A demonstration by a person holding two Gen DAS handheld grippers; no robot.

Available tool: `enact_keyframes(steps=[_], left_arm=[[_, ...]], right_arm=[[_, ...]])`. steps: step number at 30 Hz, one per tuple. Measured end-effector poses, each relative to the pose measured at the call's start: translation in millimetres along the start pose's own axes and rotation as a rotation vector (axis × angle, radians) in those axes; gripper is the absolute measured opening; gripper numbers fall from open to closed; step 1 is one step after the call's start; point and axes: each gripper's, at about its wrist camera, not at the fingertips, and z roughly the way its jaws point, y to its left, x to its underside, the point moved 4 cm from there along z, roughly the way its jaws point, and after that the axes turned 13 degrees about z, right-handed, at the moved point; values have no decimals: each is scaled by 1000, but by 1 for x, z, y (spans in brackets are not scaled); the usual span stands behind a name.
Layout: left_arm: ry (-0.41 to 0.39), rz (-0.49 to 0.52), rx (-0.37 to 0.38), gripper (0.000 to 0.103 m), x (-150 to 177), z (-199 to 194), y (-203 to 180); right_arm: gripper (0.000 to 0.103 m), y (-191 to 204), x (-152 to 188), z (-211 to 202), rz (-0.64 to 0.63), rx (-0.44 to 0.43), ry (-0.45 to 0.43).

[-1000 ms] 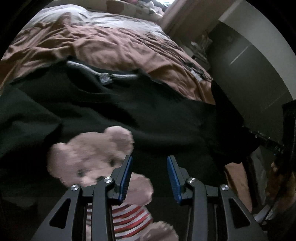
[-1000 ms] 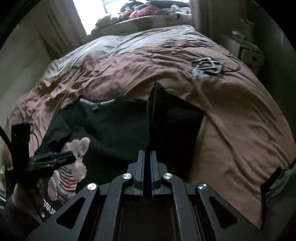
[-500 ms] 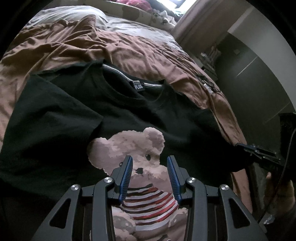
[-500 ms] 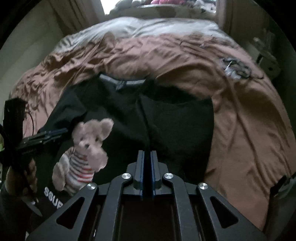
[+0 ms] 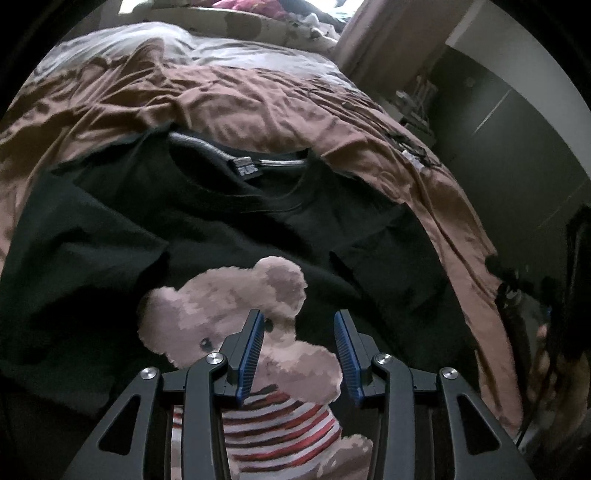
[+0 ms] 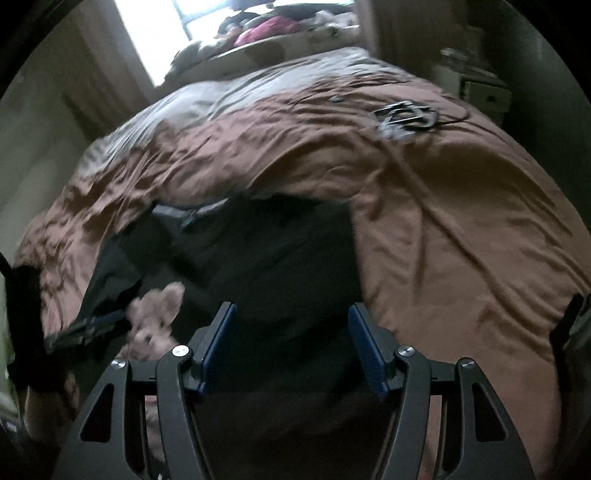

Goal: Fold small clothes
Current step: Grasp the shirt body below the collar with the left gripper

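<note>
A black T-shirt (image 5: 207, 236) with a teddy bear print (image 5: 236, 314) lies spread on the brown bed cover (image 5: 229, 99), collar away from me. Its right side is folded inward over the body (image 5: 384, 254). My left gripper (image 5: 300, 350) is open and empty, hovering above the bear print. In the right wrist view the shirt (image 6: 266, 258) lies below my right gripper (image 6: 291, 345), which is open and empty over the folded right side. The left gripper's fingers (image 6: 88, 325) show at the left by the bear print (image 6: 155, 325).
A small dark-and-white object with a cable (image 6: 404, 118) lies on the cover at the far right. Pillows and clothes (image 6: 266, 29) pile at the head of the bed. A dark wardrobe (image 5: 517, 122) stands right of the bed.
My right gripper has opened and let go of the shirt's right side, which now lies folded over the body. My left gripper stayed open and shifted slightly over the bear print.
</note>
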Motion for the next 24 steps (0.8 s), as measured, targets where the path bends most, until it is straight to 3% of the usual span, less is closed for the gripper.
enact_keyframes(steps=[3,8,10,19,22,24], left_arm=[[16,32,-32,50,-11,12,-7],[27,37,-53,53,-35,35,-14],[42,57,-68,53,-45,47,-21],[95,186,-134,53,-61,95,-46],[128,232,-186,53,-62,113,-49],[152,236,-201,53,-61,123,-47]], right_arm=[[60,-13,-3,9,99,-41,-25],[50,-38,-14,41,156,-18,-18],[41,-47,-16,58,174,-20,2],[40,-59,-31,97,206,-95,72],[40,-68,-33,112,228,-101,104],[35,-73,-34,118,241,-98,113]])
